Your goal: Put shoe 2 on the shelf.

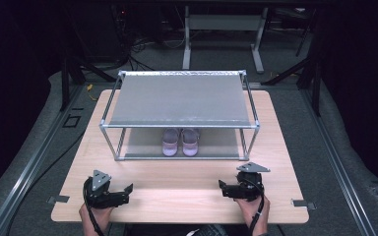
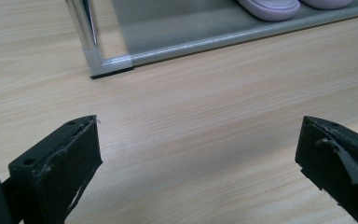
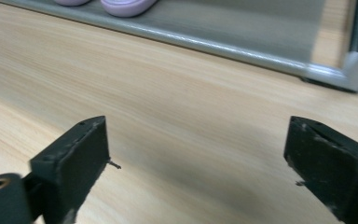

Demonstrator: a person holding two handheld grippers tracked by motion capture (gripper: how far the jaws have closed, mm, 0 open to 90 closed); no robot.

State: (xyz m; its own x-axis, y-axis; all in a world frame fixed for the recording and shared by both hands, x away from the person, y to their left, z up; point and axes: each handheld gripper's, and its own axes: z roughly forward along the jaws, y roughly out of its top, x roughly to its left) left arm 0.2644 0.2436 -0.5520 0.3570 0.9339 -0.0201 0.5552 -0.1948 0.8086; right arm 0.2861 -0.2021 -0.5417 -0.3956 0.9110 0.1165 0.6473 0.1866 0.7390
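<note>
centrally, a pair of small lilac shoes [image 1: 180, 142] sits side by side on the lower shelf of a metal-framed rack [image 1: 179, 100] on the wooden table [image 1: 177, 191]. left gripper [image 1: 126, 189] and right gripper [image 1: 222, 187] rest released, jaws wide. gripper views show the rack's corner feet close up.

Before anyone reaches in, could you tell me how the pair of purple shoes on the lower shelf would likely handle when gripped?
The purple shoes look small with smooth rounded toes, so probably light and perhaps slippery. They lie flat, unlikely to roll.
</note>
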